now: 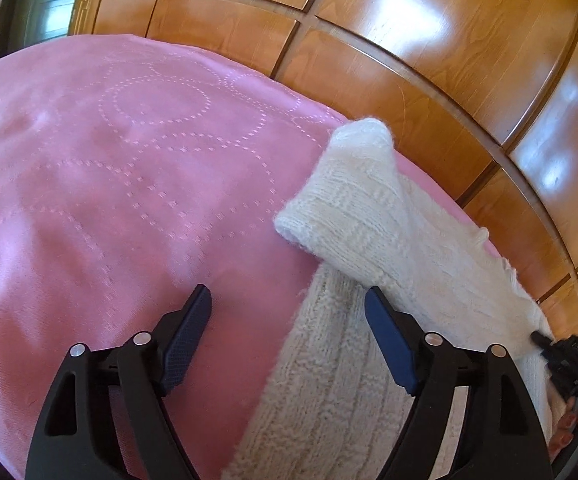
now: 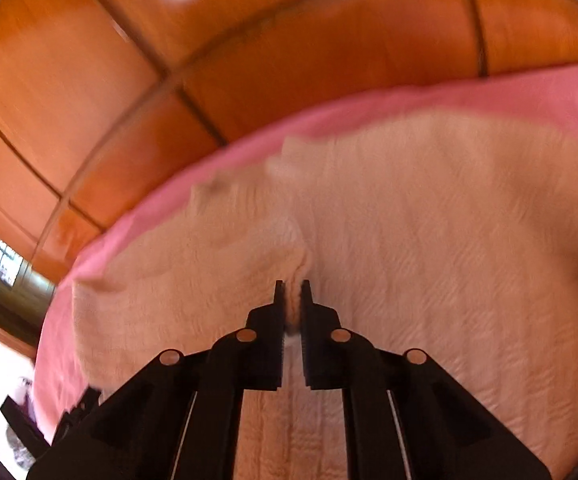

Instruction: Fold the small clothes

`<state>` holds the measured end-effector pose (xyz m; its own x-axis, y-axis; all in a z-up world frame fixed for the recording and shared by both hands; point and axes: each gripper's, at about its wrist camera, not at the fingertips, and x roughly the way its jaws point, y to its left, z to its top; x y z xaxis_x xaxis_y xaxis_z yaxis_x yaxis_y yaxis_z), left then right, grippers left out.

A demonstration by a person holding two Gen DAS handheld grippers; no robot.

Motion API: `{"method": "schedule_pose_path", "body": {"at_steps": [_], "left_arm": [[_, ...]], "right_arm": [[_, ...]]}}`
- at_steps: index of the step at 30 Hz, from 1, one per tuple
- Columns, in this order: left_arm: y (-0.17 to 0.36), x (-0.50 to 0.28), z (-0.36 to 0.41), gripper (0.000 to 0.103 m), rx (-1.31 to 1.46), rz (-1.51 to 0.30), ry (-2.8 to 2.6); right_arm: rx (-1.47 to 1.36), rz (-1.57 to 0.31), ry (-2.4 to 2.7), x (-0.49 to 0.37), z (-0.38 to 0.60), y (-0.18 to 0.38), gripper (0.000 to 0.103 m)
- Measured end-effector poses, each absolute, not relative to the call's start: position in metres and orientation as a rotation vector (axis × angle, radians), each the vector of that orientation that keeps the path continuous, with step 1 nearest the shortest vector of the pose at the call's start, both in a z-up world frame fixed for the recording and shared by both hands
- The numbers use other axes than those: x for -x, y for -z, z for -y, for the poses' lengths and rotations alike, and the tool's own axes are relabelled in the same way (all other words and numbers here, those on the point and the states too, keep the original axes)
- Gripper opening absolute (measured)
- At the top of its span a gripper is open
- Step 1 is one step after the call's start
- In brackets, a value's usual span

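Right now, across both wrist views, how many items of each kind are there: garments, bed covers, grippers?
Cream knitted sweater: 1, sleeve folded across the body
Pink stitched bedspread: 1
Black two-finger grippers: 2, left gripper open, right gripper shut on the sweater
Total: 4

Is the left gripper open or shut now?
Open. The left gripper holds its jaws wide apart above the pink bedspread and the cream knitted garment, gripping nothing.

Cream ribbed-knit garment [image 1: 373, 216]; pink bedspread [image 1: 109, 184], dotted circle stitching; glossy orange-brown wood panelling [image 1: 429, 52]; black grippers.
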<state>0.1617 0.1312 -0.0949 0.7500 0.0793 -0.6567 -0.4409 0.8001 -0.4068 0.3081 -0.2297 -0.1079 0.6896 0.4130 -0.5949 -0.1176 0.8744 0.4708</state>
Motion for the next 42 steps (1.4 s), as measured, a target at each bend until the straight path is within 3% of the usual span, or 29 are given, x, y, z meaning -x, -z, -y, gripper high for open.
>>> {"method": "schedule_pose_path", "body": {"at_steps": [4,12,18,22,32,34,39,42], "left_arm": [[0.095,-0.161,-0.133,0.082,0.579,-0.672,-0.296],[0.091,-0.172,-0.127,0.085,0.522,-0.746,-0.322],[0.058,-0.222,-0.112,0.085,0.387,-0.725,-0.356],[0.081,-0.268,-0.124,0.085,0.264,-0.819,-0.466],[0.079,-0.255,-0.13,0.091,0.278,-0.811,-0.479],[0.071,-0.237,-0.124,0.091,0.293,-0.803,-0.463],[0.066,-0.181,-0.078,0.094,0.323,-0.803,-0.229],[0.085,-0.169,-0.056,0.095,0.242,-0.864,-0.147]], "right_arm": [[-0.4,-0.676,-0.197,-0.299,0.253,0.102,0.005],[-0.333,-0.699,-0.145,-0.298,0.256,0.134,0.006],[-0.357,-0.694,-0.164,-0.297,0.265,0.138,0.006],[-0.349,-0.69,-0.16,-0.295,0.264,0.139,0.006],[-0.379,-0.687,-0.17,-0.303,0.258,0.141,0.009],[-0.399,-0.676,-0.187,-0.301,0.261,0.141,0.014],[-0.373,-0.621,-0.23,-0.286,0.255,0.13,0.076],[-0.327,-0.651,-0.207,-0.273,0.253,0.122,0.078]]}}
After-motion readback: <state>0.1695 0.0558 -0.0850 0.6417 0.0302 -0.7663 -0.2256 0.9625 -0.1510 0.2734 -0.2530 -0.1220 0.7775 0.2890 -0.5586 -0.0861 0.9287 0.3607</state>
